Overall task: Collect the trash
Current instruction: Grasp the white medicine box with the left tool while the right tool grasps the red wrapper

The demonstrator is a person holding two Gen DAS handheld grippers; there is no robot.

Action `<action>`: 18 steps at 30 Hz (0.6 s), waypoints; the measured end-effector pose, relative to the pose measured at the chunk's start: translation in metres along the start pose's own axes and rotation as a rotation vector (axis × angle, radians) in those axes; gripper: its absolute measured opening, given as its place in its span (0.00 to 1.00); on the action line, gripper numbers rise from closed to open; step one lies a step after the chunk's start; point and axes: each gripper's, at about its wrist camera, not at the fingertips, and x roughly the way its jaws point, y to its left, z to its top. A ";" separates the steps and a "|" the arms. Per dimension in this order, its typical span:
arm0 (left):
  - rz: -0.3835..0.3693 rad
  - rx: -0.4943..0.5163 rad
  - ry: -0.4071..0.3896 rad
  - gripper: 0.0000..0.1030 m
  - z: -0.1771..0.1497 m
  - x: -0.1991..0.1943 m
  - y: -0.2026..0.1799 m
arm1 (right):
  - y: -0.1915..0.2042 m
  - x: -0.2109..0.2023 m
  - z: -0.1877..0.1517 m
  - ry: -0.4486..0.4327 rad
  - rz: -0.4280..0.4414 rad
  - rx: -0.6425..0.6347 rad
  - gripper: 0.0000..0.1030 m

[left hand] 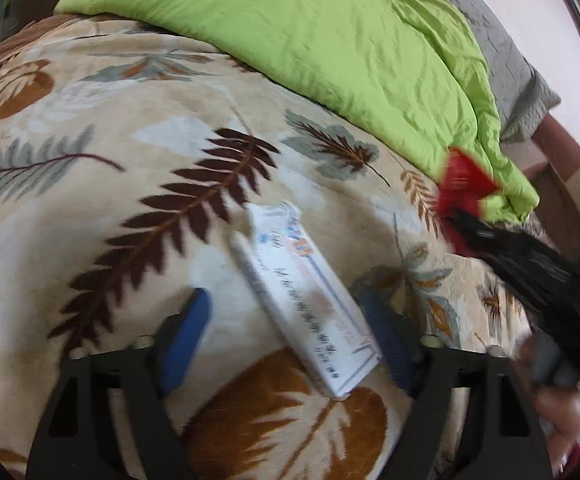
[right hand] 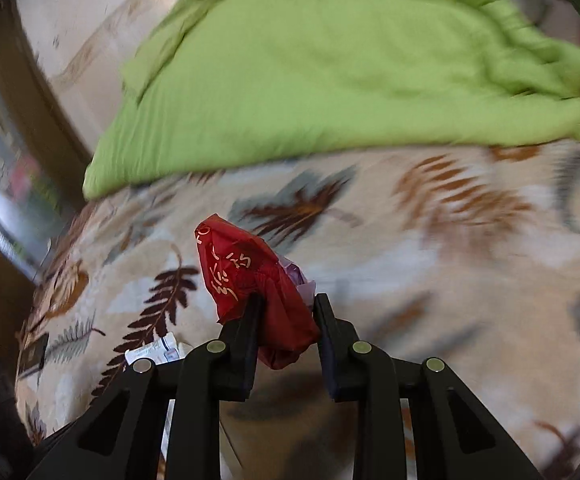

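Trash is partly gathered: the right gripper (right hand: 285, 308) is clamped on a red wrapper (right hand: 249, 280) above the leaf-print blanket (left hand: 109, 200). A white carton (left hand: 310, 300) lies uncollected between the left gripper's (left hand: 285, 312) spread jaws.

Beige leaf-print blanket (left hand: 129, 184) w/ brown, grey ferns, green duvet (left hand: 330, 48) bunched on top, grey quilt (left hand: 506, 60) behind

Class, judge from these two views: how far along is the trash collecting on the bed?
Done: nothing shows as binned; no bin is in view. In hand: the right gripper is shut on a red plastic bag, raised off the leaf-patterned blanket. Left: the white box lies between the open fingers of the left gripper, not yet gripped.
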 end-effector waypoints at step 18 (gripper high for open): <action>0.201 0.264 0.107 0.52 0.012 0.022 -0.017 | -0.008 -0.073 -0.040 -0.126 -0.036 0.013 0.27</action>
